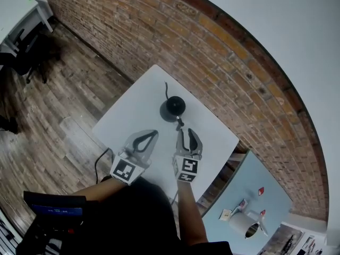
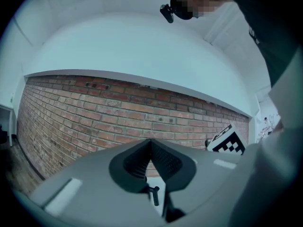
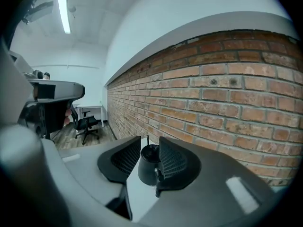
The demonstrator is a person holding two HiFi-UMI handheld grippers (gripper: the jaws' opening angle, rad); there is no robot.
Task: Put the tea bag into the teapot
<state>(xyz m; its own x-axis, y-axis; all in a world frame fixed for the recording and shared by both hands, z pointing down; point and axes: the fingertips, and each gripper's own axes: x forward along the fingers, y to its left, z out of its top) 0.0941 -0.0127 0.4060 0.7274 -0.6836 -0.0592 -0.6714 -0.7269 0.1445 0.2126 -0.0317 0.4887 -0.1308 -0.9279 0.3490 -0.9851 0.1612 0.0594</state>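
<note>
A black teapot (image 1: 175,106) with a thin upright rod stands near the middle of the white table (image 1: 133,116). My right gripper (image 1: 186,133) hovers just in front of it, jaws open. In the right gripper view the teapot (image 3: 147,162) shows in the gap between the fingers (image 3: 177,162), and neither pad presses on it. A small dark piece (image 1: 179,124) sits at the jaw tips beside the pot; I cannot tell what it is. My left gripper (image 1: 154,134) hangs to the left, its tips (image 2: 151,142) meeting with nothing between them. I cannot make out a tea bag.
A brick wall (image 1: 223,62) runs behind the table. A pale blue table (image 1: 249,195) at lower right carries a white cup and small items. A black office chair (image 1: 26,57) stands on the wood floor at far left. A dark cable (image 1: 101,161) hangs at the table's near-left edge.
</note>
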